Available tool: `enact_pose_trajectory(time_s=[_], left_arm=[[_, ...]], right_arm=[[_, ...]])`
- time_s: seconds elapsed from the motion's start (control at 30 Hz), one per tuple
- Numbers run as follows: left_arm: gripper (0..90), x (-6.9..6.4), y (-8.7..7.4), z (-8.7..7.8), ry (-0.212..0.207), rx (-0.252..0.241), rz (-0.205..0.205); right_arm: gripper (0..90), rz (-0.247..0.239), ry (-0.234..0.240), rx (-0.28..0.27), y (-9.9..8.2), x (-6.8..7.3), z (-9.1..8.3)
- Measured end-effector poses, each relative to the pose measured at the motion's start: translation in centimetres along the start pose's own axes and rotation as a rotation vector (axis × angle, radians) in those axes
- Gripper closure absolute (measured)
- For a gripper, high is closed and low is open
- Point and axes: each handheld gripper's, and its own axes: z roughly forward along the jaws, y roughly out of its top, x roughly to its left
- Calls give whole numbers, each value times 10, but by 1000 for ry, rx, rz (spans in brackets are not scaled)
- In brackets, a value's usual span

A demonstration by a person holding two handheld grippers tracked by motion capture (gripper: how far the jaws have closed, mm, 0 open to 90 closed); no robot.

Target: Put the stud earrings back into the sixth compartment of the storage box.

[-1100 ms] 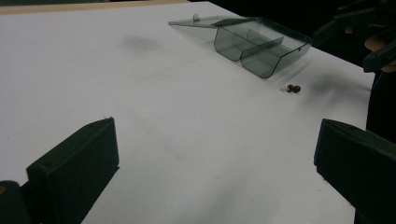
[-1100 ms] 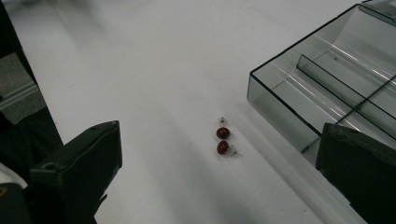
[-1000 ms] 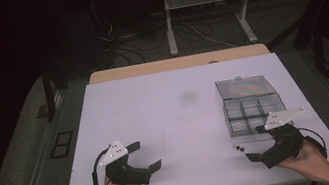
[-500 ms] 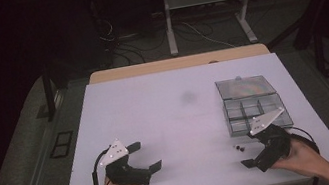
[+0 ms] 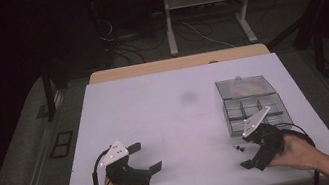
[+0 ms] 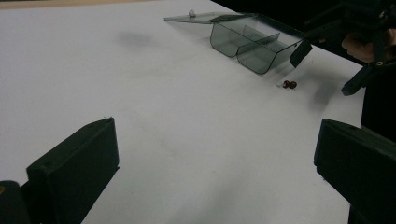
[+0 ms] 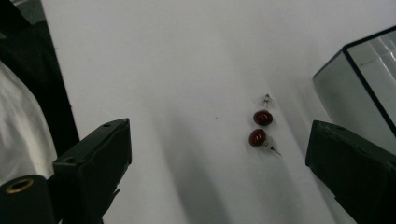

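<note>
Two small dark red studs (image 7: pixel 257 137) with thin pins lie side by side on the white table (image 5: pixel 176 116), just in front of a clear compartment box (image 5: pixel 254 108). In the left gripper view the studs (image 6: pixel 289 84) sit beside the box (image 6: pixel 252 44). My right gripper (image 7: pixel 219 154) hovers over the studs (image 5: pixel 238 148), tilted down at them. Its jaws have just been closing a little but stand wide apart. The studs lie on the table in the gap, touched by neither pad. My left gripper (image 5: pixel 145 157) rests open at the front left with nothing in it.
The box's clear lid (image 5: pixel 245 86) lies open flat behind it, toward the table's far side. A faint grey smudge (image 5: pixel 187 97) marks the table's middle. The wooden edge (image 5: pixel 178 63) of another surface runs along the back. Cables trail from both grippers.
My right gripper has moved left and slightly down, from beside the box's front corner to just over the studs. The left gripper has stayed where it was.
</note>
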Motion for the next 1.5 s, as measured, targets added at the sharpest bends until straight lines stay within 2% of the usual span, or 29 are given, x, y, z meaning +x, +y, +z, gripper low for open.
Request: enact_pose_trajectory(time_s=[0.03,0.07,0.2,0.53,0.7,0.73,0.8,0.83,0.87,1.07,1.4,1.5], left_arm=[[0,0,0,0,-2,-1,1],[0,0,0,0,-2,-1,2],[0,0,0,0,-3,-1,2],[0,0,0,0,-4,-1,2],[0,0,0,0,-5,0,3],[0,0,0,0,-5,-1,3],[0,0,0,0,-4,0,3],[0,0,0,0,-4,0,3],[0,0,0,0,-4,-1,2],[0,0,0,0,-4,-2,2],[0,1,0,0,-3,-2,1],[0,1,0,0,-3,-2,1]], right_arm=[[155,-3,1,18,0,-2,2],[170,-8,14,21,-1,-4,3],[223,-22,10,25,0,-9,6],[425,-54,-28,35,0,-17,12],[514,-60,-44,29,0,-18,13],[566,-66,-55,26,0,-18,12],[601,-72,-63,23,0,-18,12],[601,-72,-63,23,0,-18,12],[644,-79,-67,20,0,-18,12],[749,-96,-71,30,0,-17,12],[786,-91,-62,36,0,-18,12],[789,-73,-52,25,-1,-19,9]])
